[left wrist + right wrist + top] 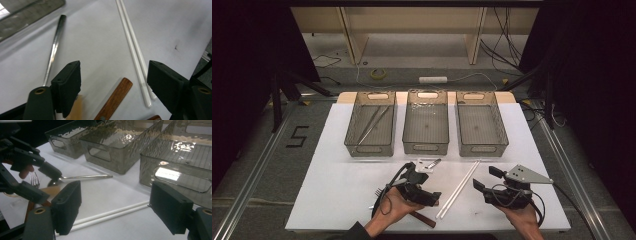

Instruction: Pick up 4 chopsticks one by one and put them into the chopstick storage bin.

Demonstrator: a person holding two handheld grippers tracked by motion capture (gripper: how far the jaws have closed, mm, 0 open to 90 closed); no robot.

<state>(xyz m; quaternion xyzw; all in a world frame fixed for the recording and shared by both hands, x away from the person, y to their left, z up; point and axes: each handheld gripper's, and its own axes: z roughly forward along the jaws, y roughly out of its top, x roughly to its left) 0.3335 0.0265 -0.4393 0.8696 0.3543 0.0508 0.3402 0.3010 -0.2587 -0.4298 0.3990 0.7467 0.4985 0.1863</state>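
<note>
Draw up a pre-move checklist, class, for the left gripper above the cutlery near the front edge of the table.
1. Left gripper jaws apart, nothing between the pads: ok.
2. Wooden handle lies between the jaws' line: ok.
3. White chopsticks close beside the right-hand jaw, could get caught: not ok.
4. Right gripper open and apart from the cutlery: ok.
5. Middle bin free of cutlery: ok.
6. Which bin suits the wooden-handled piece: cannot tell.

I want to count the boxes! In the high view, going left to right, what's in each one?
Left bin with long metal tongs → middle bin, nothing seen inside → right bin, nothing seen inside.
</note>
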